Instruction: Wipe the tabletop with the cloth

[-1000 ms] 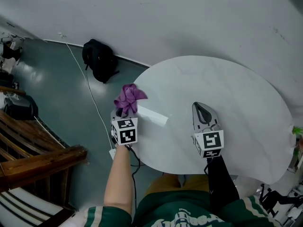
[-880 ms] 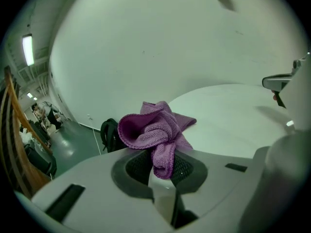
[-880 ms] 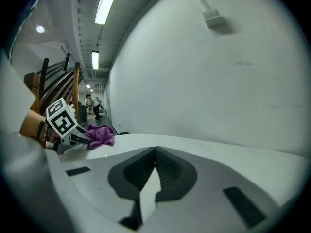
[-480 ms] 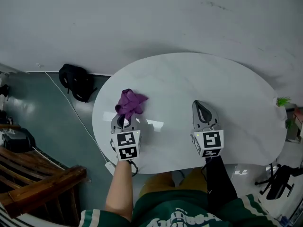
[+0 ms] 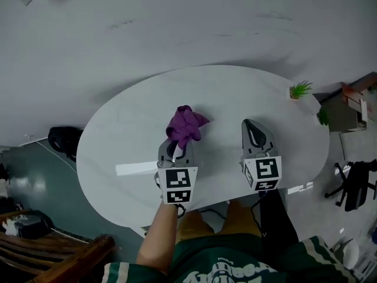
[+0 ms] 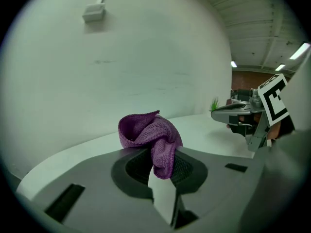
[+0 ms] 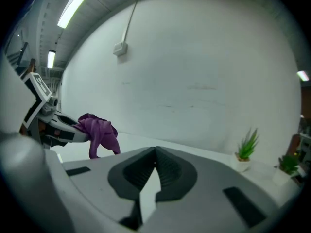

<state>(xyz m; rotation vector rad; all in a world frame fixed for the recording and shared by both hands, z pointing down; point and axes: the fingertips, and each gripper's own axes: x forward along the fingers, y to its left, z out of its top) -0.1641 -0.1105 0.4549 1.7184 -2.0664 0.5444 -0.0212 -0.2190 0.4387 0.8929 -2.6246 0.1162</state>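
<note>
Purple cloth (image 5: 187, 124) sits bunched just left of the middle of the head view, over the pale oval table (image 5: 123, 134). At the far left of that view a black backpack (image 5: 62, 140) lies on the grey floor, and a wooden bench (image 5: 70, 258) fills the lower left corner. A bare forearm (image 5: 160, 240) rises from the bottom edge to the left gripper (image 5: 177, 148), which is clamped on the cloth. Right of it the right gripper (image 5: 253, 125) hovers over the tabletop at the end of a dark sleeve (image 5: 275, 223), well apart from the cloth. A small green plant (image 5: 300, 89) stands at the table's upper right rim, and a black chair (image 5: 356, 187) shows at the right edge.

In the left gripper view the cloth (image 6: 150, 140) is pinched at the centre, one fold hanging down between the jaws and the rest heaped above them. The right gripper (image 6: 235, 113) shows at middle right.

In the right gripper view the left gripper (image 7: 60, 130) reaches in from the left edge with the cloth (image 7: 100, 136) drooping towards the tabletop; whether it touches cannot be told. The jaws at the lower centre are together at their tips with nothing between them. The plant (image 7: 246, 152) stands at the right.
</note>
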